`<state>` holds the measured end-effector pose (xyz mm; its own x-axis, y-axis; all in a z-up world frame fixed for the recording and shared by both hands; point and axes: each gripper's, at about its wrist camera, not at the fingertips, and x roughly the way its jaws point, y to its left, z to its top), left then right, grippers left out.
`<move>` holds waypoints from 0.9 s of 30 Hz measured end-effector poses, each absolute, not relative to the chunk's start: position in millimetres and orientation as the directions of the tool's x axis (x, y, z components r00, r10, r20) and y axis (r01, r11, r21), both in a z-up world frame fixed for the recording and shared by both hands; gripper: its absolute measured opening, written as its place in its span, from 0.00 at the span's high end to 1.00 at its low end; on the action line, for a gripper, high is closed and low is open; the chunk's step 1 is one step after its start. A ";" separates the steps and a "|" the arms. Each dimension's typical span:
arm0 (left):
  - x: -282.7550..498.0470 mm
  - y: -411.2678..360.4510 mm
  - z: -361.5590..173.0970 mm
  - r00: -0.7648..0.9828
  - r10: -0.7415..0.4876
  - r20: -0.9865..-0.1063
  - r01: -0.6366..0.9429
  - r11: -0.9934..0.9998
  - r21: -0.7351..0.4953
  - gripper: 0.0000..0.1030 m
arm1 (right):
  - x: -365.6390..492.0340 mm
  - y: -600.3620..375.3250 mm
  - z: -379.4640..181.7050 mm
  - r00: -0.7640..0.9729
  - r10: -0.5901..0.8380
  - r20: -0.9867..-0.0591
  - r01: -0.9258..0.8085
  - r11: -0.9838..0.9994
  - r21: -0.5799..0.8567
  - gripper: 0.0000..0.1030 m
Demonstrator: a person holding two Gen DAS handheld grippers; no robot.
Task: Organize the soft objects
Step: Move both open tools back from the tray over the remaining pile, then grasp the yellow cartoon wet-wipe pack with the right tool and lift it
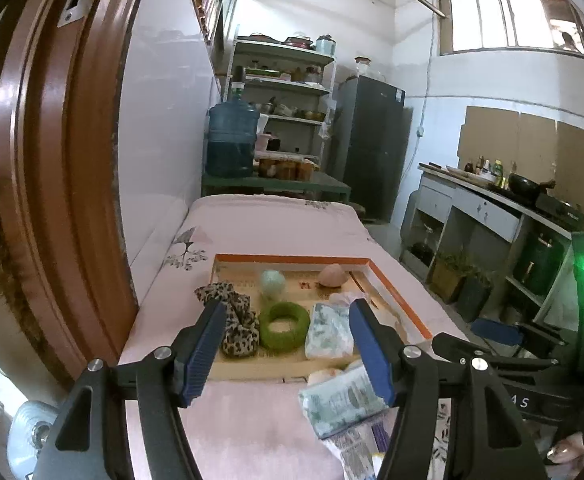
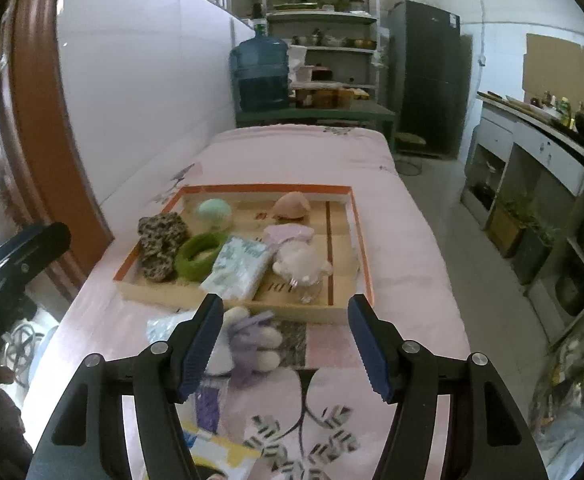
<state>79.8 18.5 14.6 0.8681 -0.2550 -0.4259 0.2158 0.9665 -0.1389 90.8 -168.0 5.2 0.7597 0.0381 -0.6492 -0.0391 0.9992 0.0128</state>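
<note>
Left wrist: left claw (image 1: 288,350) spread wide, holding nothing, hovering over near edge of tray (image 1: 395,292). Tray on pink bed (image 1: 252,220) already holds leopard scrunchie (image 1: 234,322), green ring (image 1: 284,326), tissue pack (image 1: 327,332). Second tissue pack (image 1: 341,404) outside tray, just below right pad; contact unclear, blurred.

Right wrist: right claw (image 2: 286,342) open, empty. Purple plush (image 2: 252,344) on bed before tray, nearer left pad. Judgement: centre jaws over plush body, descend, squeeze gently, lift clear over tray wall into free right side.
</note>
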 end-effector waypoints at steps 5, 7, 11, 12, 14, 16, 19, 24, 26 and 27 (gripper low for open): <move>62.6 19.7 13.6 0.873 -0.248 -0.420 0.214 0.968 -0.129 0.38 | 74.1 -160.7 6.2 0.758 0.047 -0.651 -0.055 0.998 0.007 0.35; 56.8 21.3 11.6 0.874 -0.242 -0.421 0.206 0.970 -0.129 0.38 | 67.3 -160.7 7.5 0.760 0.049 -0.648 -0.058 0.998 0.007 0.35; 45.0 29.0 6.3 0.877 -0.234 -0.420 0.193 0.971 -0.139 0.38 | 56.1 -158.6 8.3 0.765 0.049 -0.643 -0.057 0.998 0.008 0.35; 41.7 30.8 5.0 0.878 -0.229 -0.421 0.187 0.973 -0.139 0.38 | 53.3 -157.7 8.0 0.765 0.048 -0.642 -0.057 0.998 0.007 0.35; 36.7 33.2 2.1 0.878 -0.221 -0.424 0.177 0.974 -0.140 0.38 | 48.5 -157.1 6.4 0.764 0.047 -0.643 -0.058 0.998 0.004 0.35; 32.4 35.0 -1.7 0.875 -0.218 -0.433 0.172 0.975 -0.142 0.38 | 44.7 -157.5 3.7 0.760 0.046 -0.648 -0.057 0.998 0.005 0.35; 27.9 34.3 -5.4 0.871 -0.213 -0.443 0.172 0.976 -0.131 0.38 | 39.6 -157.4 0.0 0.752 0.049 -0.657 -0.058 0.998 0.008 0.35; 17.3 31.3 -12.3 0.867 -0.212 -0.450 0.177 0.977 -0.120 0.38 | 27.7 -155.2 -4.8 0.753 0.042 -0.657 -0.056 0.998 0.000 0.35; 12.3 31.8 -15.7 0.866 -0.215 -0.451 0.180 0.976 -0.120 0.38 | 25.2 -155.6 -6.1 0.751 0.046 -0.659 -0.056 0.998 0.007 0.35; 10.5 32.0 -17.3 0.866 -0.215 -0.451 0.179 0.976 -0.122 0.38 | 23.6 -155.7 -7.3 0.749 0.047 -0.661 -0.055 0.998 0.009 0.35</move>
